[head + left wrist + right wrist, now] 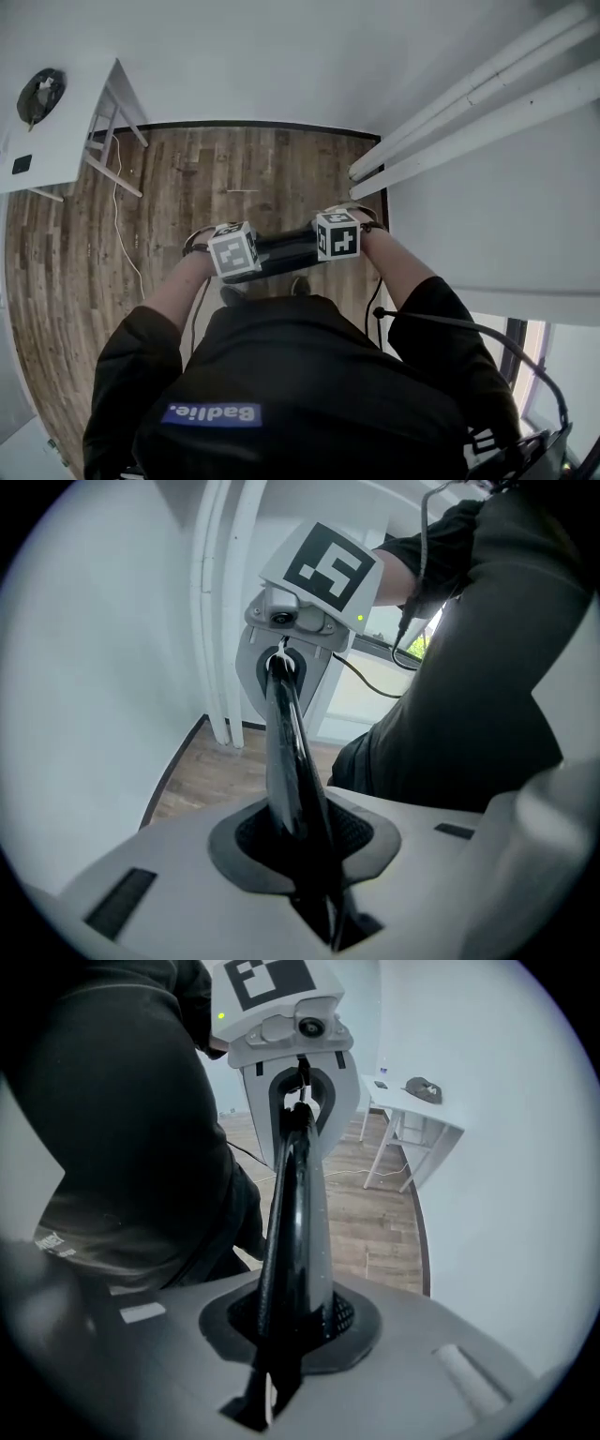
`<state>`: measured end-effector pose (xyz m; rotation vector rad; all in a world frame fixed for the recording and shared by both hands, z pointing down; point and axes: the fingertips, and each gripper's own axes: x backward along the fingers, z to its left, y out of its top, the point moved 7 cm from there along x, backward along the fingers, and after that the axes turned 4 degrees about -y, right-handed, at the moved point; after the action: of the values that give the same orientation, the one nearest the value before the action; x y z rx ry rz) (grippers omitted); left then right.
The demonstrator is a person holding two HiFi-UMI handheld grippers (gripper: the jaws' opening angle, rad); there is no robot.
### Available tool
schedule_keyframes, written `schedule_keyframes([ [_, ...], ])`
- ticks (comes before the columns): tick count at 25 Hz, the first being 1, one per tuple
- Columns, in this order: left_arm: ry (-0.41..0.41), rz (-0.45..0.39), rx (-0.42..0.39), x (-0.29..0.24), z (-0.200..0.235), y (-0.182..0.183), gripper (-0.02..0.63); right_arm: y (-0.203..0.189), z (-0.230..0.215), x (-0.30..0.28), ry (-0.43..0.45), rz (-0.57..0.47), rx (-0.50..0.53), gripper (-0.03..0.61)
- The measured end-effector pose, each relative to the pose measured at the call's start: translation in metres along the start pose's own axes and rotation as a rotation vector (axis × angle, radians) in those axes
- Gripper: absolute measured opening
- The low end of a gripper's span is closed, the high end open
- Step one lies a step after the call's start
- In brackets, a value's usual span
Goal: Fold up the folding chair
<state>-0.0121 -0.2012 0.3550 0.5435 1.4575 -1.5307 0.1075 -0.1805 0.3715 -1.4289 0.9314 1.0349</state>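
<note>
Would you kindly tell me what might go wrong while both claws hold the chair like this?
1. The left claw and right claw pinch only a thin, glossy edge of the chair; it may slip or twist out.
2. The white pipes stand close on the person's right, so a swinging chair could knock them.

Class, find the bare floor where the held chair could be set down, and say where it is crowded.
Bare: the wooden floor between the white table and the wall pipes. Crowded: beside the table, where a cable trails, and at the person's feet.
</note>
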Motion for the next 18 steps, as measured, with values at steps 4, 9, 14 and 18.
schedule_keyframes([
  [4, 0.007, -0.007, -0.033, 0.026, 0.027, -0.002, 0.077, 0.015, -0.028, 0.011, -0.027, 0.0, -0.036, 0.041],
  [9, 0.025, 0.013, -0.065, 0.055, 0.064, 0.001, 0.075, 0.026, -0.068, 0.026, -0.068, -0.007, -0.038, 0.043],
  [14, 0.04, 0.037, -0.064, 0.068, 0.112, 0.009, 0.074, 0.021, -0.115, 0.033, -0.085, -0.004, -0.036, 0.043],
  [18, 0.053, 0.049, -0.032, 0.079, 0.159, 0.015, 0.072, 0.016, -0.163, 0.042, -0.079, -0.011, -0.015, 0.043],
])
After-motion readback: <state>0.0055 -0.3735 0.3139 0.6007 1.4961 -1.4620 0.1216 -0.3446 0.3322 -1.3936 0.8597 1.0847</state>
